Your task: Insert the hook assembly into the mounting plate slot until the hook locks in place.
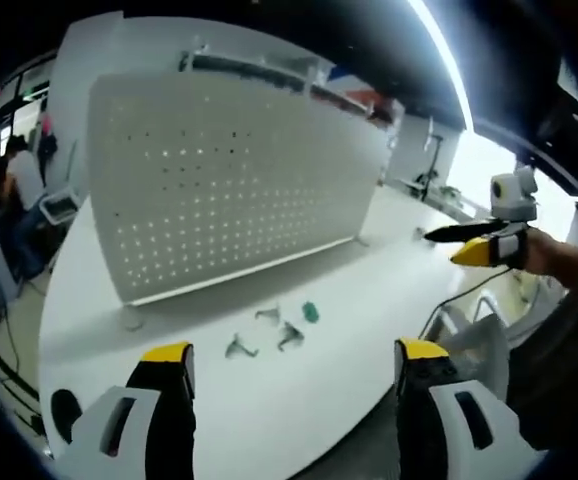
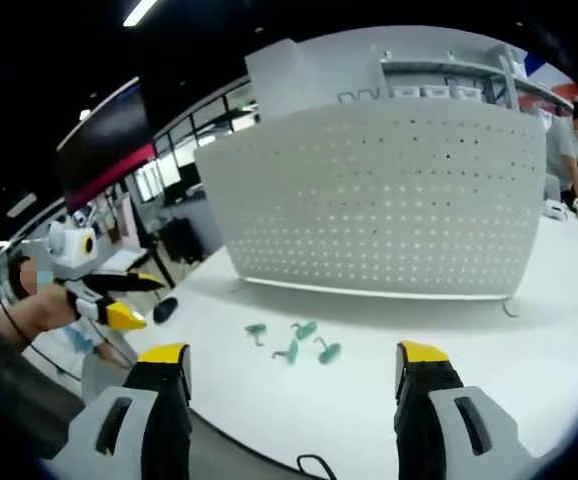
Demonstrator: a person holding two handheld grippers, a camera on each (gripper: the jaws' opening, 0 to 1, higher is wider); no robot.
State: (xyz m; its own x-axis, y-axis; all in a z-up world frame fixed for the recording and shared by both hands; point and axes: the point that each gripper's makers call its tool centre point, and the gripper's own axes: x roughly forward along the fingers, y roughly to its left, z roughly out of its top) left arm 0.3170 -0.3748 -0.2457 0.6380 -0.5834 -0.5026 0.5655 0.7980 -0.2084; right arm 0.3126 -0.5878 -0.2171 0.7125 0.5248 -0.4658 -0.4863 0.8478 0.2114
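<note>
Hovering above the white surface [image 1: 369, 300], the left tool [image 1: 294, 362] stood with its jaws spread wide and nothing between them; the right tool [image 2: 294, 362] was likewise wide open and empty. Four small green hooks [image 2: 294, 342] lay loose on the surface just in front of the upright white pegboard [image 2: 389, 200], apart from it and from both tools. Judging from this, a tiny hook could slip or spin out of a poor pinch, or meet the holes tilted and jam rather than lock; a push might also rock the pegboard. No brand or legible writing could be read.
</note>
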